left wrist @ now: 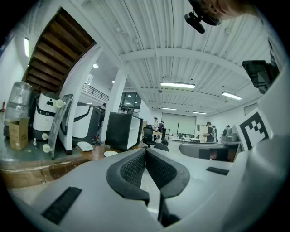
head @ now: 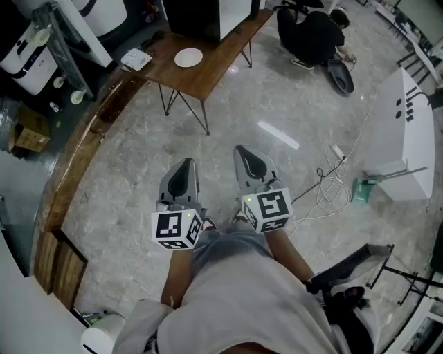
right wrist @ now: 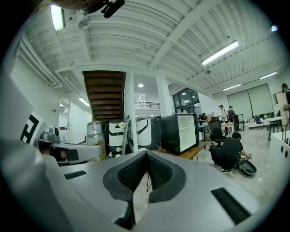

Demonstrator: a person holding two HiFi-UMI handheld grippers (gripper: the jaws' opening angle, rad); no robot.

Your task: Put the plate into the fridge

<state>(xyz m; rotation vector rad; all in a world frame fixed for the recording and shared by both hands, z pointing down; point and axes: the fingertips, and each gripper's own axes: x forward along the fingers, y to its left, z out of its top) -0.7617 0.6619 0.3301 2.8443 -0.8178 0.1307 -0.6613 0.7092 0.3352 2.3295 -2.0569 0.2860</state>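
Grey marbled flooring (head: pixel 138 166) fills most of the head view, and a wooden table (head: pixel 214 66) on thin metal legs is seen at its upper edge. On that table a small white plate (head: pixel 188 57) lies flat, near a black fridge (head: pixel 201 17) whose white interior is shown in the right gripper view. The plate is set apart from the fridge, on the bare tabletop, and a white packet (head: pixel 136 59) lies to its left. Both grippers are held low over the floor, well away from the table and pointed towards it. The left gripper (head: pixel 183 169) is seen with its jaws brought together, nothing between the pads. The right gripper (head: pixel 248 162) is likewise closed and empty, just beside the left. Farther off, a person in dark clothing (head: pixel 315 34) is crouched on the floor. White cables (head: pixel 332 181) are strewn to the right, near a white cabinet (head: pixel 405 138).
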